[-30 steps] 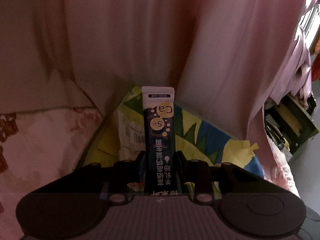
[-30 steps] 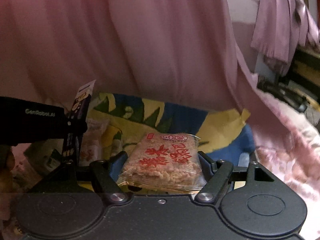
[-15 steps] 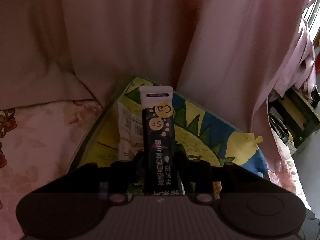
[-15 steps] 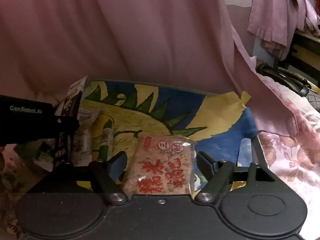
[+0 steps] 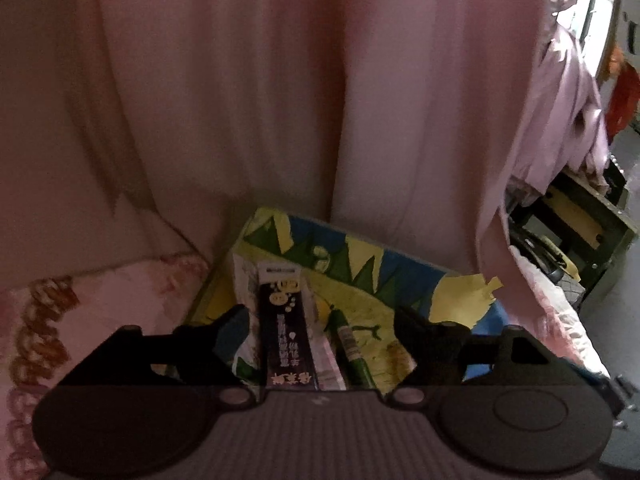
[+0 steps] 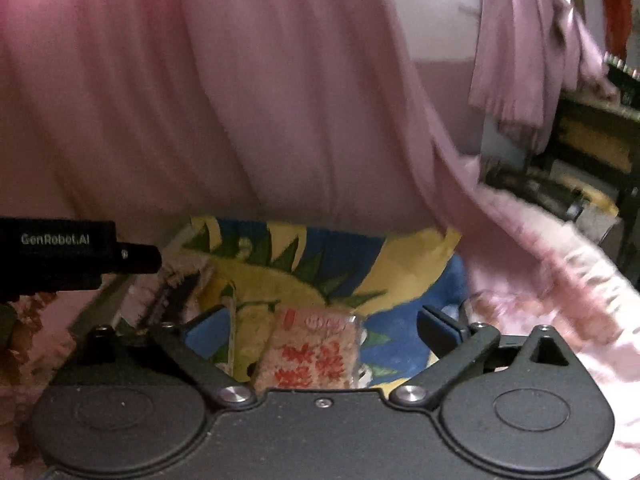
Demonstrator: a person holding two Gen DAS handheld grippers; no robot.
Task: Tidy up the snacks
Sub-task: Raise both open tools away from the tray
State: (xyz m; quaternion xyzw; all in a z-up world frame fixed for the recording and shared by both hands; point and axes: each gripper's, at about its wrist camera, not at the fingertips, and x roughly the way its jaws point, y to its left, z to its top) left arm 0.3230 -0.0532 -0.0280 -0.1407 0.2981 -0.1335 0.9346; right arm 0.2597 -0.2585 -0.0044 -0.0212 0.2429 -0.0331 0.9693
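My left gripper (image 5: 320,320) is open wide over a colourful box (image 5: 452,304). The dark stick sachet (image 5: 284,332) with a white end lies loose between the jaws, on other packets. A green tube (image 5: 352,352) lies beside it. My right gripper (image 6: 320,320) is open too. The clear rice-cracker pack (image 6: 316,352) with red print rests in the box (image 6: 400,272) between the spread jaws, untouched by them. The left gripper's body (image 6: 76,252) shows at the left of the right wrist view.
A pink curtain (image 5: 320,100) hangs right behind the box. Floral pink bedding (image 5: 80,300) lies to the left and to the right (image 6: 560,272). Dark furniture (image 5: 576,220) stands at the far right.
Both grippers have opened. The left one let go of the stick sachet, which now lies in the box. The right one let go of the rice-cracker pack, now resting in the box.
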